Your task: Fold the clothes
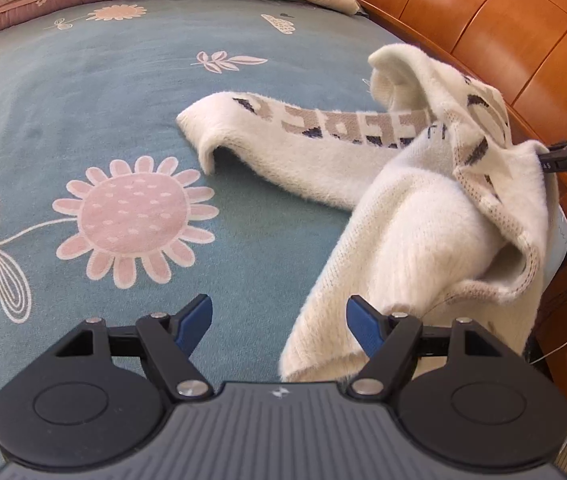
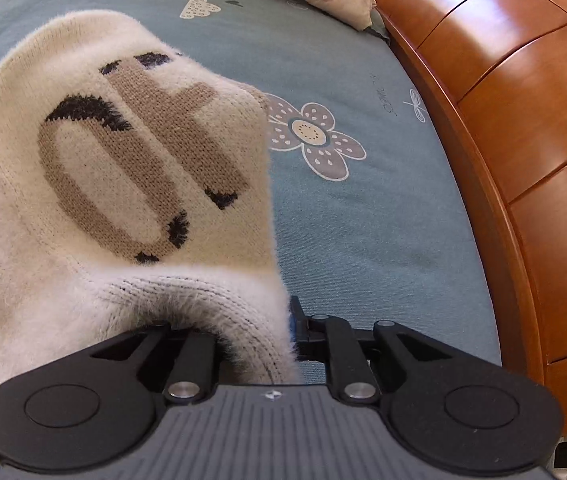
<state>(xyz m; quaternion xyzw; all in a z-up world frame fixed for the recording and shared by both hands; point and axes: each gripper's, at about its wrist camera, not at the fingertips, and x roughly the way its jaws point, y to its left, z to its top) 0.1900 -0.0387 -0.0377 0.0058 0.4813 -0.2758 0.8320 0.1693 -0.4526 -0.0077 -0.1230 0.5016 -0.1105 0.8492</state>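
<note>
Cream sweater point(image 1: 423, 216) gripped by right fingers point(image 1: 543, 156), left fingers point(image 1: 279, 320) released, angled down over bedspread point(image 1: 83, 80).

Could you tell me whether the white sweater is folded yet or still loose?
Not folded: the sweater is bunched and partly lifted, one sleeve trailing across the bed.

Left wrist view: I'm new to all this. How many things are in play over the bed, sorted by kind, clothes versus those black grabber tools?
Clothes: 1, the white sweater, partly lifted off the blue sheet.
Grabber tools: 2, the left gripper, open and empty, and the right gripper, pinching the sweater's edge.
Total: 3
</note>
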